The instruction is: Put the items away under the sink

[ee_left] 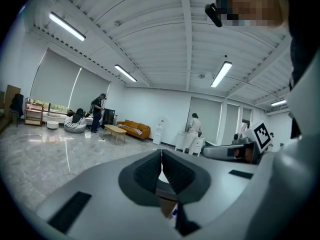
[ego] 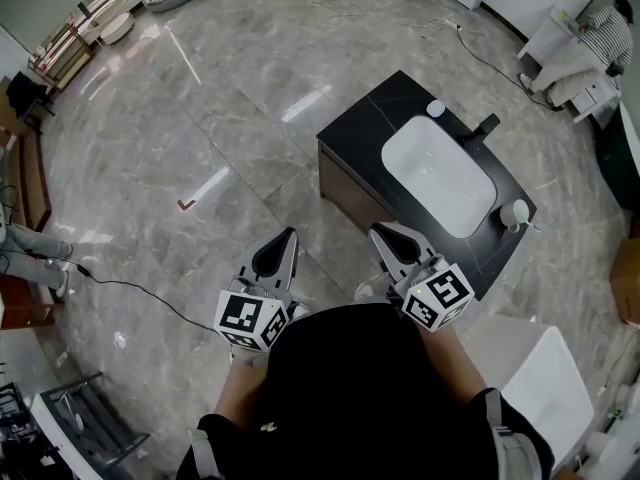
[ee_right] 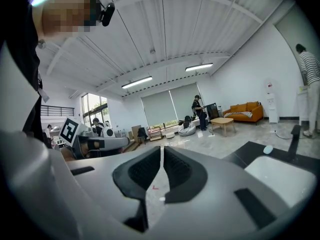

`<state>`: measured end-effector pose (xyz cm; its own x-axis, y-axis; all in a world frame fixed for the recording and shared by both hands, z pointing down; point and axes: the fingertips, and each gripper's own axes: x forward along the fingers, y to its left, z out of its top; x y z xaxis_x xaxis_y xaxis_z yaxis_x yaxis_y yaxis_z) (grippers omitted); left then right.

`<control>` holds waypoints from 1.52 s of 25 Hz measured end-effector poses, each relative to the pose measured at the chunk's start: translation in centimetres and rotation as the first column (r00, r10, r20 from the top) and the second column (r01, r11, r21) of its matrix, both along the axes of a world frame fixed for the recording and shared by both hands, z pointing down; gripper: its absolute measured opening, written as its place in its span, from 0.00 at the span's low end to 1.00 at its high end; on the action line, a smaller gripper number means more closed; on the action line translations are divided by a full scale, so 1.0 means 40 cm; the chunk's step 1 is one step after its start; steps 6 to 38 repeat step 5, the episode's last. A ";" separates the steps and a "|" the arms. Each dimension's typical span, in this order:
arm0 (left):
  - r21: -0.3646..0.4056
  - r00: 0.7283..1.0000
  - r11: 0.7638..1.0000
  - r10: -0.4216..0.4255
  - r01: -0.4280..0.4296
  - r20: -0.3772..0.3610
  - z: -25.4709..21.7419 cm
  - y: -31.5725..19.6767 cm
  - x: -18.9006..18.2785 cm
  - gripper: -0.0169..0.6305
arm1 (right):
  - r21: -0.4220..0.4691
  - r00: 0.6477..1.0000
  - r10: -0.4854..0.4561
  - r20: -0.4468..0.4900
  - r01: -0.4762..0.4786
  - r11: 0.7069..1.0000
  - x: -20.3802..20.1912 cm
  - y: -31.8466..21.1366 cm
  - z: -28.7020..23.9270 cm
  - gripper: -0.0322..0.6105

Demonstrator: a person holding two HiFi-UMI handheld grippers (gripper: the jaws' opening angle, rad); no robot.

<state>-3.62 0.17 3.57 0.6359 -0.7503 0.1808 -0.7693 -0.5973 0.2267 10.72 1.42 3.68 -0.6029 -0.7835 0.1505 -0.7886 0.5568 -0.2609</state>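
A black sink cabinet [ego: 360,138] with a white basin [ego: 440,173] stands on the marble floor ahead of me, right of centre. On its top are a black faucet [ego: 485,126], a small white round item [ego: 434,109] and a white cup [ego: 514,213]. My left gripper [ego: 290,234] is held near my body, left of the cabinet, jaws shut and empty [ee_left: 161,151]. My right gripper [ego: 378,230] sits just short of the cabinet's near corner, also shut on nothing [ee_right: 163,148]. The basin [ee_right: 282,176] and faucet [ee_right: 292,138] show at the right of the right gripper view.
A black cable [ego: 130,288] runs across the floor at left, near a red floor mark [ego: 186,204]. A white panel [ego: 545,388] lies at lower right and a metal rack [ego: 85,413] at lower left. People, an orange sofa [ee_left: 132,129] and tables stand far off.
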 end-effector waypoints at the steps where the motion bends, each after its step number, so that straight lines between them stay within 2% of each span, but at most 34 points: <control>1: -0.002 1.000 1.000 0.001 -0.001 0.001 0.003 0.000 -0.001 0.06 | -0.001 1.000 0.002 -0.001 -0.002 1.000 0.001 0.000 0.002 0.11; 38: -0.006 1.000 1.000 0.006 -0.006 0.005 0.011 0.001 -0.005 0.06 | -0.002 1.000 0.004 0.002 -0.004 1.000 0.001 -0.001 0.007 0.11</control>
